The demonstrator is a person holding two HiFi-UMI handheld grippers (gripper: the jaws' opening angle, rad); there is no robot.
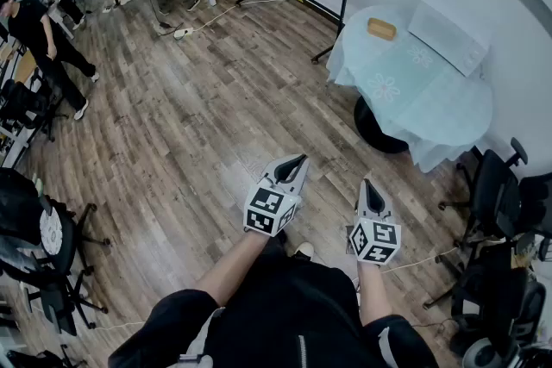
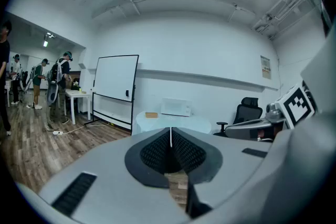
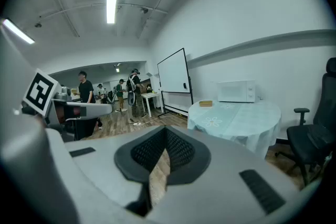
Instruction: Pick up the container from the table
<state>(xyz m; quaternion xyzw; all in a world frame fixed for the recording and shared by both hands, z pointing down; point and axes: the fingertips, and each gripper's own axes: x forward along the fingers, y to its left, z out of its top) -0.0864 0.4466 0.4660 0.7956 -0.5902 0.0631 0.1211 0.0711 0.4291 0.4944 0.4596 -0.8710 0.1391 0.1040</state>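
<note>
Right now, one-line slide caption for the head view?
Left hand-held gripper and right hand-held gripper, shut and empty, short of round table bearing tan container and microwave.

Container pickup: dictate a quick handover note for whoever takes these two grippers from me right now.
Left gripper: jaws together, empty, held out over the wood floor.
Right gripper: jaws together, empty, beside it.
Container: small tan box on the round table with the pale cloth, next to the microwave, ahead and to the right, well away from both grippers.
Done: nothing; container untouched.
Left: walk to the table, open a gripper, close on the container, lift.
</note>
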